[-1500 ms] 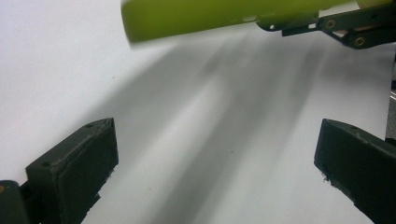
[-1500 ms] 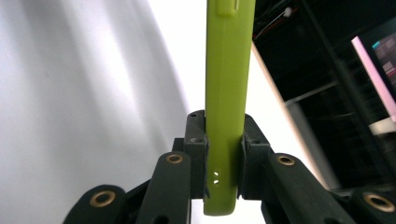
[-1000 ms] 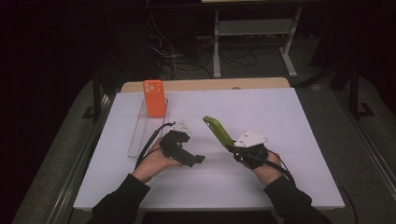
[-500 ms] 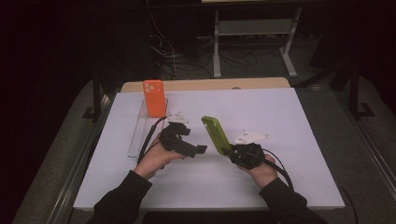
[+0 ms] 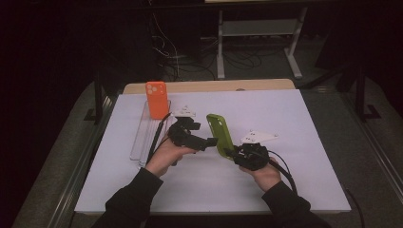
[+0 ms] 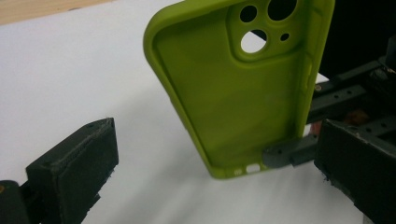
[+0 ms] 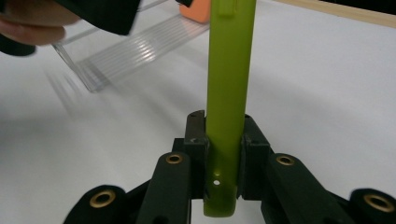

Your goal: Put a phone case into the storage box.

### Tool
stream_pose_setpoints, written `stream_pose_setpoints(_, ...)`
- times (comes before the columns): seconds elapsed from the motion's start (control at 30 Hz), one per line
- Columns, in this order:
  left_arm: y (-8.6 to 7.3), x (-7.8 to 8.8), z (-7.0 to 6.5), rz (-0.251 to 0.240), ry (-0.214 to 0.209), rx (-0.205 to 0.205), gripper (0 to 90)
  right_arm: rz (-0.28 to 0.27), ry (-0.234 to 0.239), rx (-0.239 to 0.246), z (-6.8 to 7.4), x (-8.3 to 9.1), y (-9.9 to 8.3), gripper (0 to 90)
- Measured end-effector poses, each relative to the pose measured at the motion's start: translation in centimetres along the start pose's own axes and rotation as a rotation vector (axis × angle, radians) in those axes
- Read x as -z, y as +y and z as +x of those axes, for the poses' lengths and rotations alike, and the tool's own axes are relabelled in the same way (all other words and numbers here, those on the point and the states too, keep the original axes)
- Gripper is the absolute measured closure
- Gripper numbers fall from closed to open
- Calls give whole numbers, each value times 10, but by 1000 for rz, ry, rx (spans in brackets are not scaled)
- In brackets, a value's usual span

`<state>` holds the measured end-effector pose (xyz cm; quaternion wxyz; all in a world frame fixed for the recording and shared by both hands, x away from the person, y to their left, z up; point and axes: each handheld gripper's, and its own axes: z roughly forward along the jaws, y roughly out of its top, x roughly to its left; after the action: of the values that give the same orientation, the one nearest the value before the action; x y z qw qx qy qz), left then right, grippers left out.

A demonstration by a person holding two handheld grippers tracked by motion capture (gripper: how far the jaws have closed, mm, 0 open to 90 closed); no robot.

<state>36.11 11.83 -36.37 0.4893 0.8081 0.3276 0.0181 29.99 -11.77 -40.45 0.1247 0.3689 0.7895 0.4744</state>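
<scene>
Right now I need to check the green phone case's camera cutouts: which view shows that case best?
The left gripper view: the green phone case faces it, showing its hollow inside and camera cutouts. The right gripper view sees it edge-on, pinched at its lower end by the right gripper. The high view shows it small, standing upright above the table.

Dark long sleeves [image 5: 128,199]; black fingers [image 7: 196,140] with brass-ringed pivots, grey three-cornered plates, trailing black cables.
</scene>
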Motion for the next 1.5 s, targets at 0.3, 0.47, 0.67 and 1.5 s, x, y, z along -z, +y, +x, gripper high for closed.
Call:
stream_pose_setpoints(0.3,9,-14,-6,-27,3,0,0,-20,19,-19,3,-3,2,756)
stream_pose_setpoints(0.47,12,-22,-11,-36,3,-3,0,-34,29,-30,4,-2,4,756)
stream_pose_setpoints(0.67,13,-26,-10,-41,-3,-1,0,-34,29,-29,4,-3,4,756)
stream_pose_setpoints(1.5,19,-24,-6,-84,-14,59,140,-27,13,-30,8,-10,2,747)
